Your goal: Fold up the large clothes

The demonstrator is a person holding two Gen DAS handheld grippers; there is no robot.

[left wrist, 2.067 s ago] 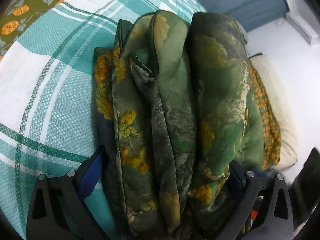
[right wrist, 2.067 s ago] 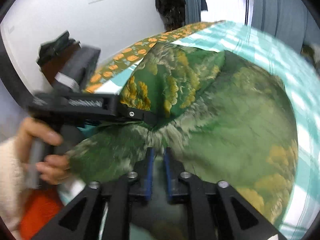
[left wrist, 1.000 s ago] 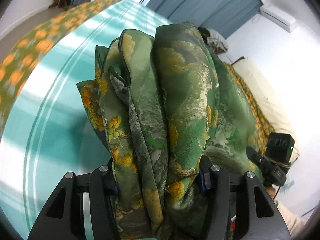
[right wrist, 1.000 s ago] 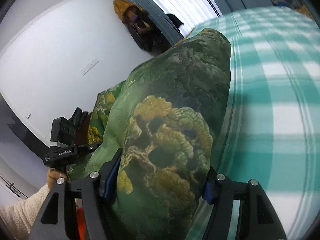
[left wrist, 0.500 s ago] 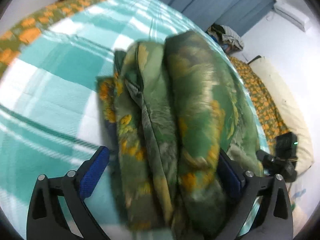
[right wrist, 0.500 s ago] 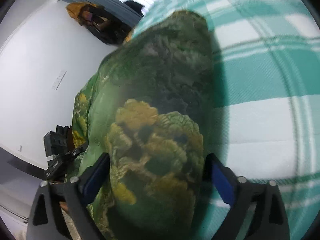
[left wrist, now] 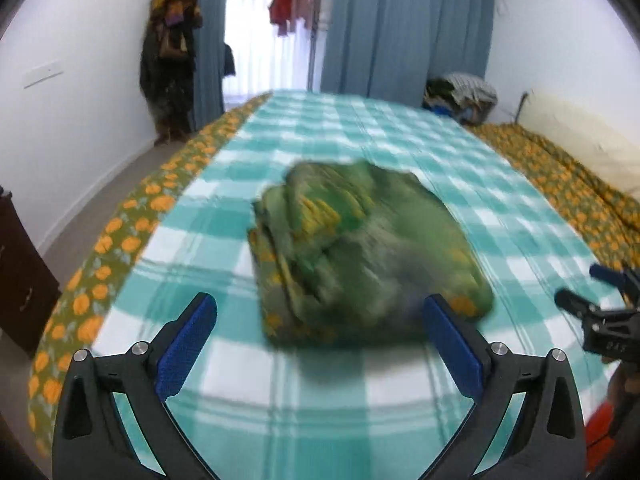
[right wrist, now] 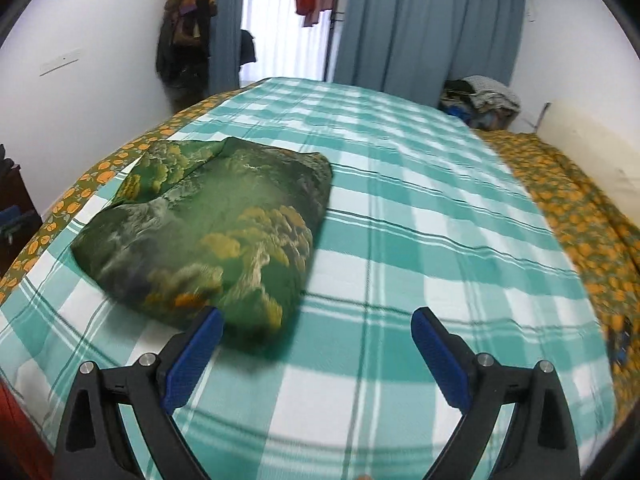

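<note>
Both sets of fingers are standing wide open and empty: left gripper, right gripper. Folded green garment is lying centre frame on the checked bedspread, whereas a second ago both grippers were clamping it. It's looking soft, slippery and light; I'd be gripping the thick stacked edge, not the top layer.
</note>
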